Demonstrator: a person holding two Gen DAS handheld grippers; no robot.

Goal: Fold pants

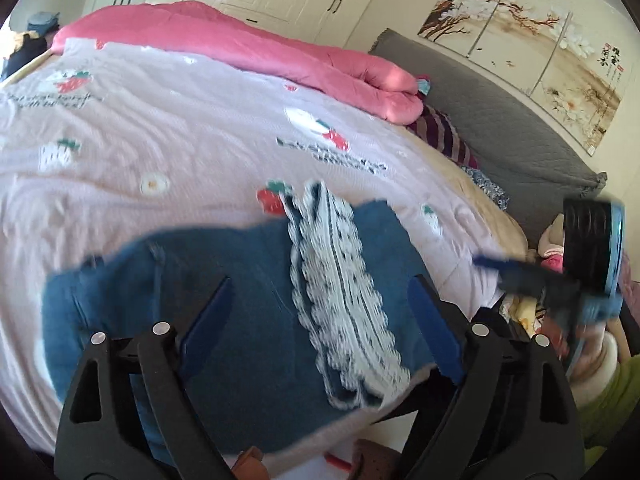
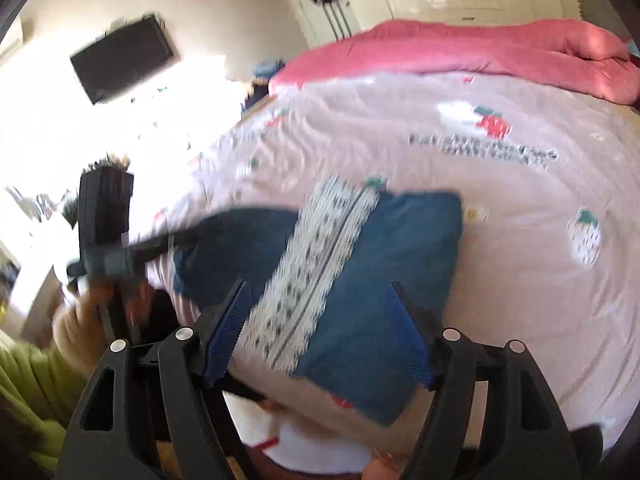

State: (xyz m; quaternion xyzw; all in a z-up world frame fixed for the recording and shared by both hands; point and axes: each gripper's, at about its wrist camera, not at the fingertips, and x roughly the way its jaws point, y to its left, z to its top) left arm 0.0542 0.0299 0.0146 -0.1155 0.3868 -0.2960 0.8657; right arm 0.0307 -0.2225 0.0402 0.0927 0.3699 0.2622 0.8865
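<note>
Left gripper (image 1: 320, 312) jaws wide, nothing between them. Right gripper (image 2: 320, 328) likewise wide and empty. Just beyond both, pants (image 1: 224, 300) lie in a folded blue bundle near the front edge of the bed (image 1: 180, 140), white patterned band (image 1: 344, 292) across the top. Soft, light, floppy cloth; probably best pinched at two outer corners. Pink quilt (image 1: 248, 44) far behind.

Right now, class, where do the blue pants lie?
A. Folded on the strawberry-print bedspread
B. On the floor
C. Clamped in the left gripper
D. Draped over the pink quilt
A: the blue pants lie folded on the strawberry-print bedspread, with both grippers open and clear of them.
</note>
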